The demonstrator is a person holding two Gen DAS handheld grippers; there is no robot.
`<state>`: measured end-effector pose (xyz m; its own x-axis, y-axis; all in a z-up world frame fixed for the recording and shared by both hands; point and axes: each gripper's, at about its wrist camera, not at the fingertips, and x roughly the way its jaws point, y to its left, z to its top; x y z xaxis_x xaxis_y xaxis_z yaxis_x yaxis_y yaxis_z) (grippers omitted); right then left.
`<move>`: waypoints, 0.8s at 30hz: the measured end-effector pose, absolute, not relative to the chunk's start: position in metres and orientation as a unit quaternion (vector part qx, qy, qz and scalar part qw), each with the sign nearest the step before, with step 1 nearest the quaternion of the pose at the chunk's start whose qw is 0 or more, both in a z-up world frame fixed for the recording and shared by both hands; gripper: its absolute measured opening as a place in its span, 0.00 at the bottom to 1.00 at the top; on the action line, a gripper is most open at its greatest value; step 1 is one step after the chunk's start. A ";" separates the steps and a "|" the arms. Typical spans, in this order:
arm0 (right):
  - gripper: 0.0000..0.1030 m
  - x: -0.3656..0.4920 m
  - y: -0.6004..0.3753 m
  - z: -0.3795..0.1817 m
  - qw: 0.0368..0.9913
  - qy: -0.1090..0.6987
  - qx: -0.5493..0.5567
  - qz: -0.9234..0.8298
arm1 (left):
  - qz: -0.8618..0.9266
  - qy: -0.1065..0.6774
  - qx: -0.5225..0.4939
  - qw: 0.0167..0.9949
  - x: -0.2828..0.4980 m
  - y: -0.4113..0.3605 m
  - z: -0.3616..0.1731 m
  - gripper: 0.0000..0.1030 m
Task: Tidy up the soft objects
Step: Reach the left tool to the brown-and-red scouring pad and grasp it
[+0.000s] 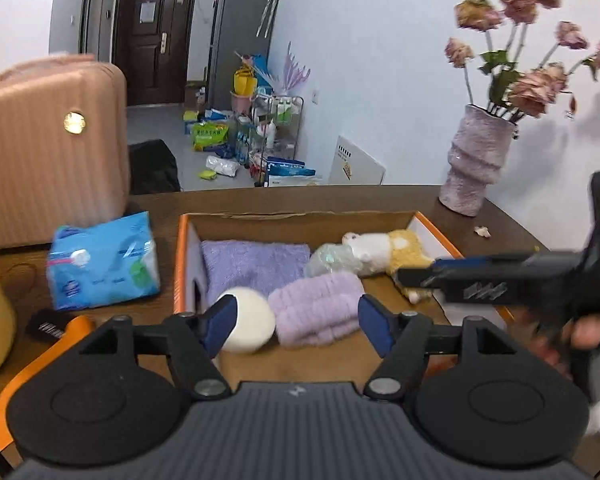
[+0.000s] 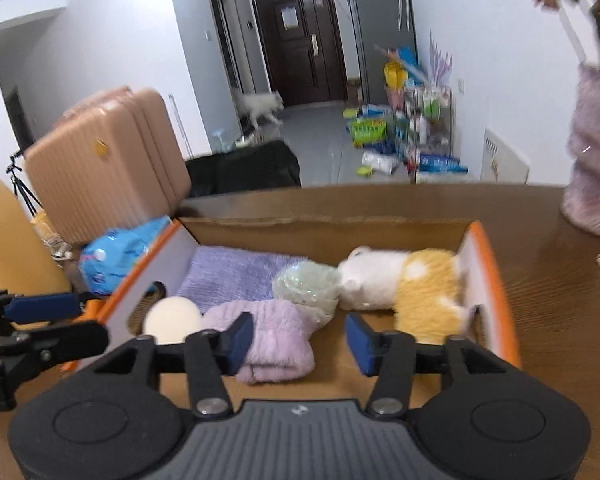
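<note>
Both wrist views close above box (image 1: pixel 300 216)

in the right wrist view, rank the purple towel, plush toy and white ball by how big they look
1. purple towel and plush toy: look alike in size, so unranked
2. white ball: clearly smallest

On my wooden table (image 1: pixel 500 224) a ribbed lilac vase (image 1: pixel 474 164) of dried pink roses (image 1: pixel 532 40) stands at the far right, with a fallen petal (image 1: pixel 483 231) just beside it. A blue tissue pack (image 1: pixel 102 260) lies at left, near the pink suitcase (image 1: pixel 48 160). Beyond, I see a dark door (image 1: pixel 152 36), a grey refrigerator (image 1: pixel 242 32), a wire cart (image 1: pixel 276 120) and a white dog (image 2: pixel 260 108).
</note>
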<state>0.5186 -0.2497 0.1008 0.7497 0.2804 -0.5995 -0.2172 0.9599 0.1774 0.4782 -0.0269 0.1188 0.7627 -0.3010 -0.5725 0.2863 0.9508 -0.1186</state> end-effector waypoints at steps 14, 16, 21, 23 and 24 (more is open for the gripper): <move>0.80 0.250 -0.281 0.098 0.954 0.229 0.075 0.179 | -0.089 0.198 0.012 0.976 0.226 0.005 0.111 0.93; 0.92 0.208 -0.271 0.087 0.961 0.193 0.078 0.182 | -0.067 0.183 0.019 0.981 0.198 0.002 0.102 0.98; 0.98 0.130 -0.247 0.057 0.971 0.170 0.077 0.150 | -0.069 0.193 -0.031 0.978 0.136 0.001 0.077 0.99; 1.00 0.121 -0.240 0.041 0.966 0.195 0.077 0.150 | -0.082 0.206 -0.037 0.974 0.123 0.004 0.070 0.99; 1.00 0.120 -0.236 0.035 0.963 0.206 0.070 0.156 | -0.073 0.213 -0.036 0.974 0.121 0.005 0.067 0.99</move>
<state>0.1200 -0.2363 0.0352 0.8661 0.3296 -0.3758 -0.2719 0.9415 0.1991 0.1214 0.0052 0.0665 0.8986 -0.1577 -0.4094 0.1272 0.9867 -0.1007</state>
